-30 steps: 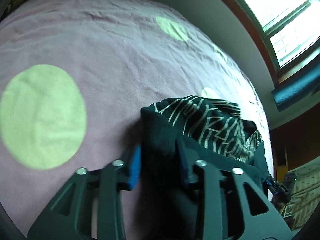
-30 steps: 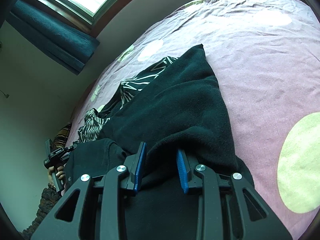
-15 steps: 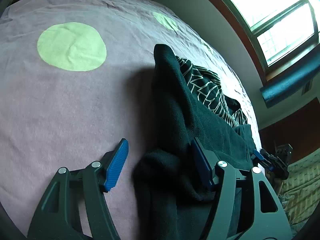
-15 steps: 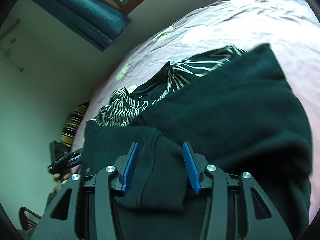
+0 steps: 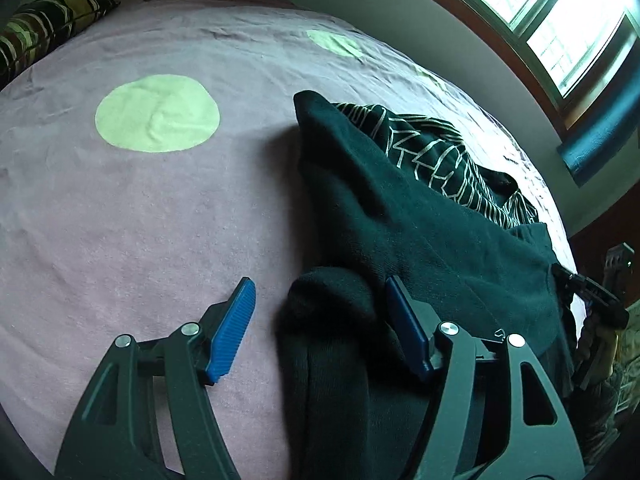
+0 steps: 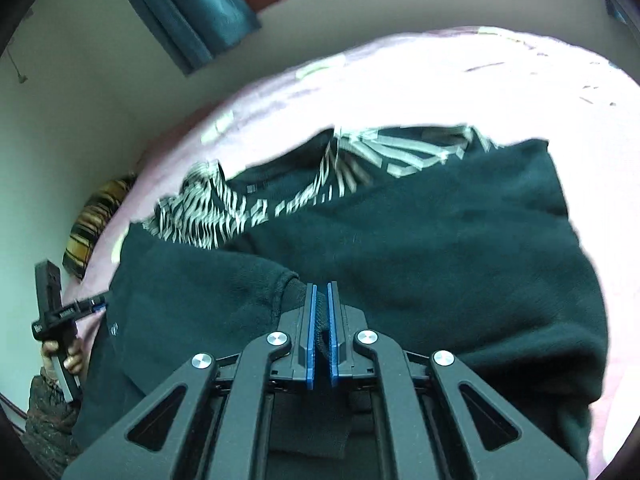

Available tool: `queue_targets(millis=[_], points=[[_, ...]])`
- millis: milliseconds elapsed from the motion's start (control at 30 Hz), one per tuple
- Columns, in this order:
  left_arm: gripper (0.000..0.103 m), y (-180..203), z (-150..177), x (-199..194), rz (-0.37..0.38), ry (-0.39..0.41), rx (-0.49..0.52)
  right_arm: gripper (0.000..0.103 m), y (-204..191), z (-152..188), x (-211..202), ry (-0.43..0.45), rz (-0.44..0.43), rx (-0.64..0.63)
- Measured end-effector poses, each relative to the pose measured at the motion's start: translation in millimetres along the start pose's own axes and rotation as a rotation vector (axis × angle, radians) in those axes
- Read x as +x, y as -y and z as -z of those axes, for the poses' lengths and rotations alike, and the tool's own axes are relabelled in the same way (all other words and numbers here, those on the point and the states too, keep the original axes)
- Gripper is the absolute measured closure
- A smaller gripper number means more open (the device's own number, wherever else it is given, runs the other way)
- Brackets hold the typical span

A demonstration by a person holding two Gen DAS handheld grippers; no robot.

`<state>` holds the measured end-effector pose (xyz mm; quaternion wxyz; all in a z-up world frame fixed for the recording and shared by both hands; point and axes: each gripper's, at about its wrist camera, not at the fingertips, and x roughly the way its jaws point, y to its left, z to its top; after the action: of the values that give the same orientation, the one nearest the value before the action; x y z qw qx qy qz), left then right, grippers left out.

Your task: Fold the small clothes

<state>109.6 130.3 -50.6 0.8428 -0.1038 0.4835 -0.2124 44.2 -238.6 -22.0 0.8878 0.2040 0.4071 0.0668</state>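
Your bed (image 5: 140,208), under a mauve cover with pale green dots, fills most of both views, and the dark garment (image 5: 420,232) lies across it, running from the centre of the left wrist view down to its lower right. A black-and-white patterned garment (image 5: 440,152) is bunched just behind it, touching its far edge. The dark fabric looks thick, soft and limp, like fleece or knit, so it will likely sag and drag rather than hold a crease; take it at hems or corners, not mid-panel, and keep clear of the patterned piece. Your right gripper (image 6: 322,300), low in the centre of its view, is clamped tight on a rolled edge of the dark garment. Your left gripper (image 5: 320,312) stands wide with its jaws opening; a rounded fold of the garment lies between them against the right-hand pad, not pinched.
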Motion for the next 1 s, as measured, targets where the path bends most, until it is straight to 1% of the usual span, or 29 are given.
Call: queue_targets(millis=[33, 100, 133, 167, 267, 300, 400, 433, 467, 500, 533, 633, 700, 767, 833, 933, 1000], points=[[0.036, -0.1, 1.3, -0.6, 0.000, 0.003, 0.001, 0.098, 1.9, -0.4, 2.8, -0.003, 0.007, 0.003], [0.036, -0.3, 2.6, -2.8, 0.003, 0.006, -0.003, 0.098, 9.2, 3.5, 18.0, -0.043, 0.022, 0.009], [0.036, -0.4, 2.5, -2.4, 0.004, 0.007, -0.005, 0.098, 12.7, 6.7, 25.2, -0.065, 0.023, 0.016], [0.035, -0.2, 2.9, -1.4, 0.003, 0.008, -0.004, 0.098, 17.9, 10.1, 30.1, -0.068, 0.009, 0.029], [0.034, 0.8, 2.7, -3.8, 0.014, 0.017, 0.005, 0.097, 26.6, 8.0, 21.2, -0.063, -0.055, 0.089], [0.034, 0.5, 2.5, -7.6, 0.022, 0.021, 0.004, 0.094, 30.5, 7.6, 15.1, -0.061, -0.077, 0.117], [0.031, -4.3, 10.3, -20.9, 0.053, 0.006, -0.017, 0.092, 41.7, 12.5, -15.6, -0.034, -0.131, 0.163], [0.030, -5.3, 17.0, -27.4, 0.065, -0.004, -0.018, 0.089, 45.3, 15.7, -28.1, -0.023, -0.137, 0.162], [0.029, -4.5, 23.6, -33.4, 0.071, -0.007, -0.013, 0.077, 51.3, 21.9, -46.6, -0.008, -0.137, 0.159], [0.028, -3.6, 31.8, -40.3, 0.079, -0.012, -0.005, 0.061, 55.9, 28.8, -59.6, 0.001, -0.134, 0.162], [0.028, -2.9, 44.6, -50.7, 0.092, -0.019, 0.002, 0.057, 65.1, 37.7, -76.6, 0.009, -0.128, 0.173], [0.024, -3.6, 75.5, -73.5, 0.155, -0.035, -0.015, 0.056, 92.2, 70.0, -114.1, -0.001, -0.135, 0.228], [0.020, -7.1, 102.1, -89.7, 0.204, -0.059, -0.053, 0.055, 104.9, 90.0, -130.2, -0.020, -0.142, 0.262], [0.019, -10.4, 123.6, -100.3, 0.227, -0.088, -0.085, 0.055, 116.1, 113.9, -148.1, -0.034, -0.130, 0.285], [0.019, -14.4, 140.5, -111.1, 0.239, -0.098, -0.111, 0.055, 126.3, 132.5, -162.9, -0.049, -0.108, 0.305], [0.018, -13.2, 163.6, -128.0, 0.266, -0.106, -0.122, 0.048, 140.8, 158.6, -179.8, -0.070, -0.136, 0.339], [0.014, -11.7, 180.0, -134.0, 0.341, -0.141, -0.133, 0.047, 147.8, 174.2, -185.1, -0.090, -0.175, 0.361]])
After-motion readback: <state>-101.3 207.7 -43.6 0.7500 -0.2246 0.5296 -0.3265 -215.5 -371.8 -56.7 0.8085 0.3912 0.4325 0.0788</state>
